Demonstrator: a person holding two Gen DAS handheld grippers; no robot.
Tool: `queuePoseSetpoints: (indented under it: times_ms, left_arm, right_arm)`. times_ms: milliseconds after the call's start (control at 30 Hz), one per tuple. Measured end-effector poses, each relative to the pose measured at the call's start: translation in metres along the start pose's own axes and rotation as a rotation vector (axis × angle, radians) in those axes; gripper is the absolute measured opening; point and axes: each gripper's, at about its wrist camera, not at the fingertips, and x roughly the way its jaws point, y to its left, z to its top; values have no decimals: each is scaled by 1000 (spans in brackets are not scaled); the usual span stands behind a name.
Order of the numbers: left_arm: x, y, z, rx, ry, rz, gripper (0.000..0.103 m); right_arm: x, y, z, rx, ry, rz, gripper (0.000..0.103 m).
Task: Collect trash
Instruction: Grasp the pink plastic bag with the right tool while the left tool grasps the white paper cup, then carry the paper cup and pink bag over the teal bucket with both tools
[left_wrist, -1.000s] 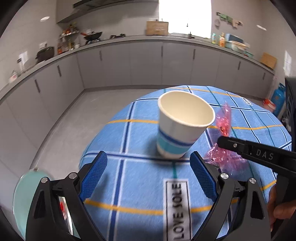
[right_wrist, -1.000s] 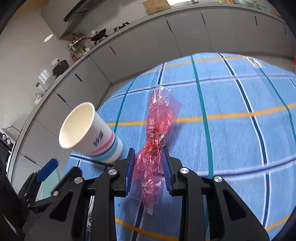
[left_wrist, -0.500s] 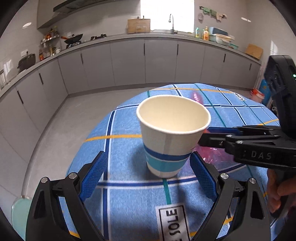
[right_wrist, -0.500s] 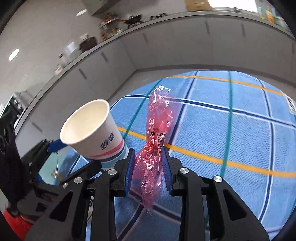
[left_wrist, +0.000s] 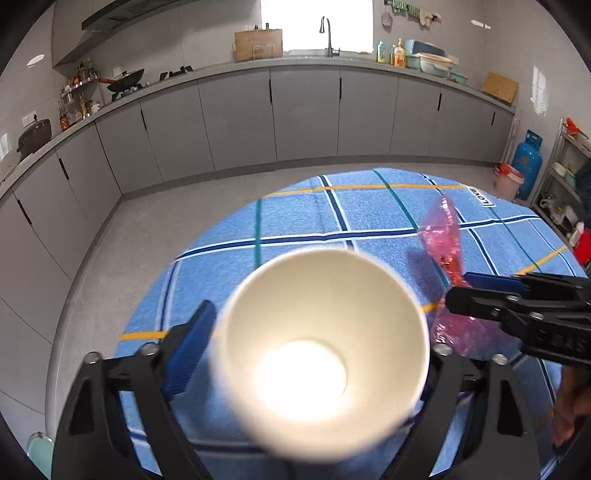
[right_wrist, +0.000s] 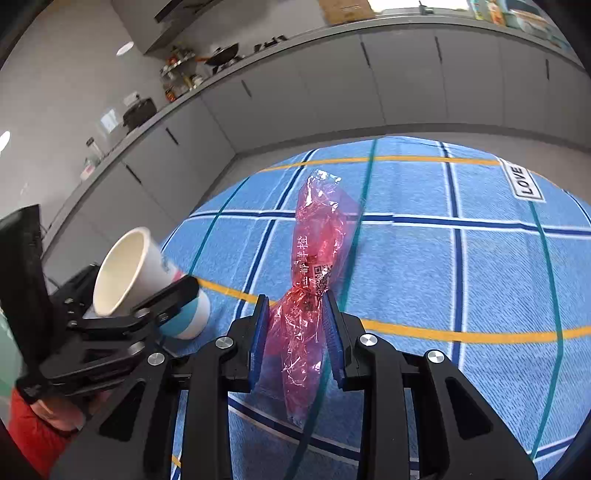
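Note:
A white paper cup (left_wrist: 317, 354) with blue and pink bands sits between the blue pads of my left gripper (left_wrist: 314, 350), its mouth toward the camera. In the right wrist view the cup (right_wrist: 140, 280) is tilted and lifted off the blue checked tablecloth (right_wrist: 461, 277), gripped by the left gripper (right_wrist: 166, 306). My right gripper (right_wrist: 297, 332) is shut on a crumpled red plastic wrapper (right_wrist: 314, 280) and holds it above the cloth. The wrapper (left_wrist: 443, 243) also shows in the left wrist view, beside the cup.
The round table with the tablecloth (left_wrist: 369, 214) stands in a kitchen with grey cabinets (left_wrist: 240, 122) along the walls. A blue gas cylinder (left_wrist: 528, 162) and a shelf stand at the right. A pale green object (left_wrist: 38, 454) shows at the lower left.
My left gripper has moved in around the cup, closed on it and tilted it up off the cloth. My right gripper still holds the red wrapper.

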Motion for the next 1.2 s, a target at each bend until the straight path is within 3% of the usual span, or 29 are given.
queuePoseSetpoints:
  times_ms: [167, 500, 733, 967, 1200]
  left_arm:
    - [18, -6, 7, -36, 30, -24, 59]
    - [3, -2, -13, -87, 53, -10, 55]
    - [-34, -2, -23, -69, 33, 52, 54]
    - [-61, -3, -36, -76, 44, 67, 54]
    - [-81, -7, -47, -80, 49, 75, 54]
  right_arm:
    - [-5, -15, -7, 50, -26, 4, 30]
    - [-19, -16, -17, 58, -63, 3, 30]
    - [-41, 11, -33, 25, -82, -13, 30]
    - [-57, 44, -52, -52, -66, -45, 30]
    - [-70, 50, -70, -45, -45, -51, 30]
